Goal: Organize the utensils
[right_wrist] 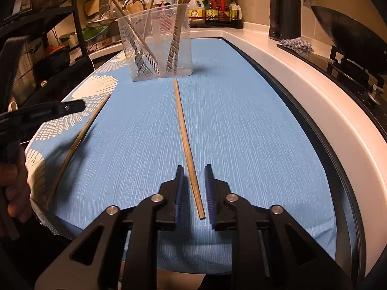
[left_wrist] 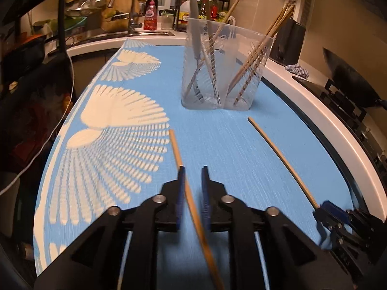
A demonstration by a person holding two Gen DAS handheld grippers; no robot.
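Here, in the left wrist view, the left hand-held gripper (left_wrist: 193, 169) stands narrowly parted around a bamboo chopstick (left_wrist: 191, 198) that lies on the blue mat (left_wrist: 229, 145) covering the desk. The stick runs slantwise between the pads, close against the left one, and its near part is blurred, so whether it is truly pinched I cannot tell. If the pads close on a slanted stick, it may pivot and flick out sideways, or be caught near one end and droop. A clear utensil holder (left_wrist: 222, 72), already bearing chopsticks and other utensils, stands well ahead on the mat; its crowded, crossing contents could block a stick lowered at an angle.

In the right wrist view, the right hand-held gripper (right_wrist: 194, 169) is likewise narrowly parted, astride the near end of a second chopstick (right_wrist: 185, 135) lying flat, touching neither pad. Gripping so near the end risks the far tip sagging or swinging and knocking the light holder (right_wrist: 154, 43), which could tip. Both grippers work near each other, so they might collide.
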